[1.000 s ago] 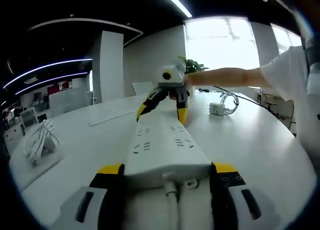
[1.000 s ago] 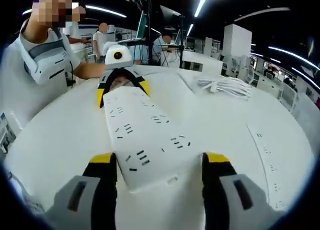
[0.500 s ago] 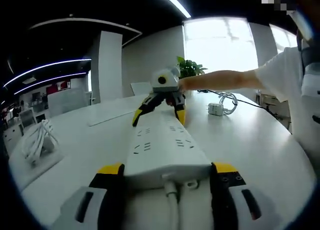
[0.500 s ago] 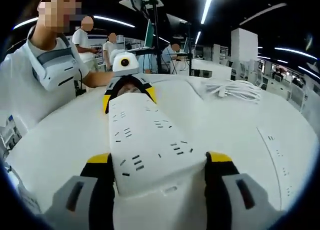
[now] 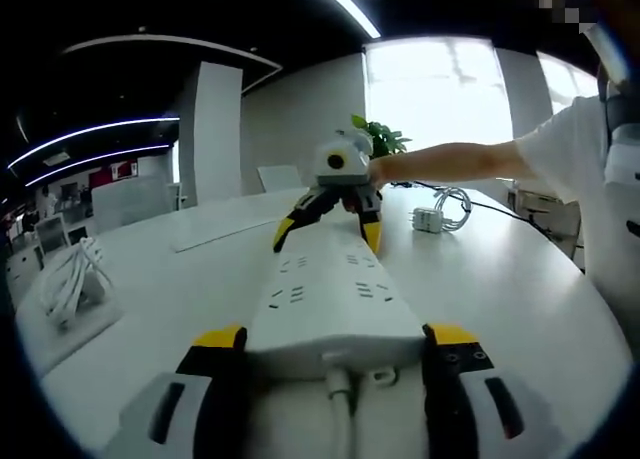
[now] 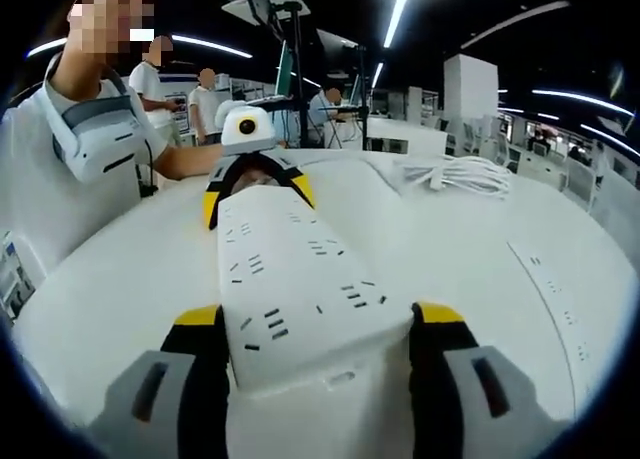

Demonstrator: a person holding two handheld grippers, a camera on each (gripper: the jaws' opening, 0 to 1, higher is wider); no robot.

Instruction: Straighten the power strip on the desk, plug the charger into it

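Observation:
A long white power strip (image 5: 335,289) lies on the white desk (image 5: 500,289), held at both ends. My left gripper (image 5: 335,337) is shut on the end where the cord leaves. At the far end my right gripper (image 5: 328,231) grips it, with a person's arm behind. In the right gripper view the strip (image 6: 300,269) runs straight away from my right gripper (image 6: 322,317), shut on its near end, to the left gripper (image 6: 256,197). A white charger (image 5: 432,219) with a coiled cable rests on the desk, beyond and right of the strip.
A bundle of white cable (image 5: 70,279) lies at the desk's left side, seen too as a bundle (image 6: 455,174). A second flat power strip (image 6: 550,299) lies right of the held one. A person in white (image 6: 70,169) stands by the desk's edge, with others farther back.
In the right gripper view the strip stood slanted a second ago and now runs straight ahead. Its far end, with the right gripper on it, has shifted slightly right in the left gripper view.

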